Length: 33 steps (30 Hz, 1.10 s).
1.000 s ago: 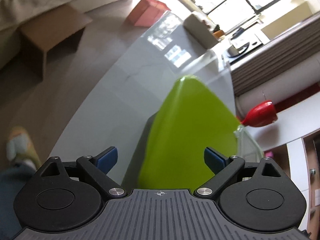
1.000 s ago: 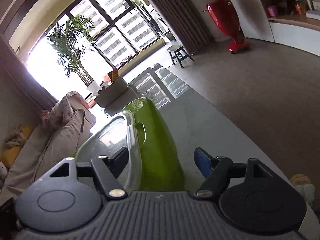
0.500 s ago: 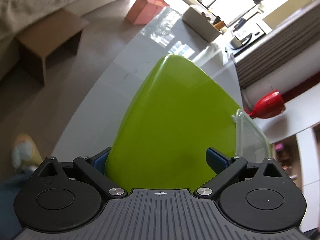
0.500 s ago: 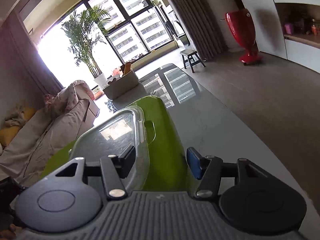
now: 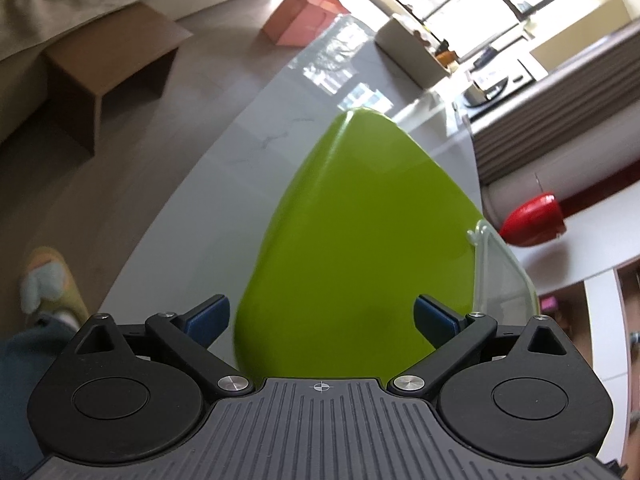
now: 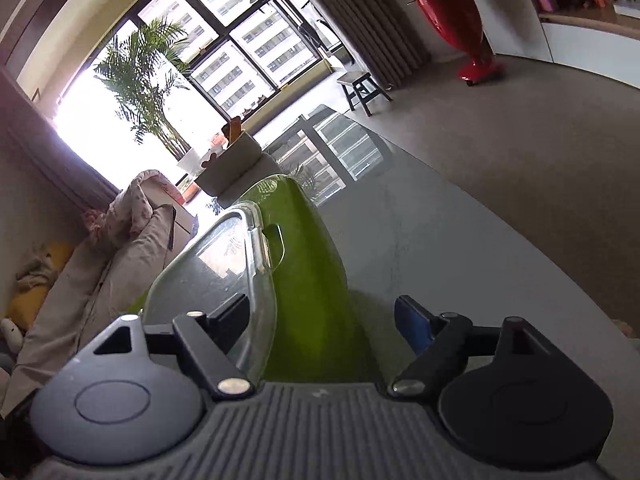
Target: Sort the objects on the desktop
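Glossy grey table [image 5: 224, 184] runs ahead of both jaw pairs, far end toward the window; its side edge drops to floor left of the left jaws and right of the right jaws. Green board [image 5: 360, 248] lies flat on it, long axis pointing straight away from both grippers, near end right at the jaws. Clear lid [image 6: 224, 264] sits on or against the board's side, a tab sticking out; contact underneath cannot be told. Beige box [image 6: 232, 164] stands well beyond the board's far tip.

Left gripper [image 5: 322, 316]: jaws wide apart, board's near end between them, neither pad visibly touching. Right gripper [image 6: 326, 318]: jaws apart too, straddling the lid's rim and the board's edge; the left pad is seen through the lid, the blue pad is clear of the board.

Judgement: both hands about equally near, right one better placed for the lid. Open tabletop right of the right jaws gives sliding room; little margin left of the left jaws before the edge.
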Available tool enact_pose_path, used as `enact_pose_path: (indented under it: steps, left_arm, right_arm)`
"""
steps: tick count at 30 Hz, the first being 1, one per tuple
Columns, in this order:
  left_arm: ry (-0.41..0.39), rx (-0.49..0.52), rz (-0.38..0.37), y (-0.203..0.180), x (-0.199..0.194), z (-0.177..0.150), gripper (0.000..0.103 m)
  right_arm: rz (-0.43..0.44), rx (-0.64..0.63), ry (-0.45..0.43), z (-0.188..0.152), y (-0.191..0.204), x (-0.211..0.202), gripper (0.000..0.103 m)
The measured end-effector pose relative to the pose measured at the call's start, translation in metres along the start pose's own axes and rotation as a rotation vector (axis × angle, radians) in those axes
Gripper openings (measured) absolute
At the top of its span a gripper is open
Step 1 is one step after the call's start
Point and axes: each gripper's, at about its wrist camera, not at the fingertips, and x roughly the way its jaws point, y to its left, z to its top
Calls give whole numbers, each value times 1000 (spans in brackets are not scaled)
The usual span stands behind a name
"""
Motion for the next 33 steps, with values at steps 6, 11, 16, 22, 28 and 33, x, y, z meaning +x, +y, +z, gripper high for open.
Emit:
enact_pose_path:
  steps: [6, 11, 16, 22, 28, 33]
  left_arm:
    - [-31, 19, 50, 0, -11, -11, 101]
    - [-16, 33, 49, -2, -16, -19, 101]
    - [-7, 20, 54, 2, -17, -24, 101]
    - [-87, 26, 79, 5, -40, -31, 101]
    - [-28, 195, 108, -19, -64, -50, 101]
    - [30, 305, 151, -41, -58, -92, 102]
  right_arm:
    - [-8, 17, -23, -4, -11, -12, 82]
    - [-6, 40, -10, -4, -23, -18, 82]
    - [-17, 37, -9, -7, -27, -22, 82]
    - [-17, 69, 5, -7, -30, -32, 82]
    - [-31, 8, 181, -16, -15, -46, 89]
    - [5, -24, 308, -46, 2, -56, 93]
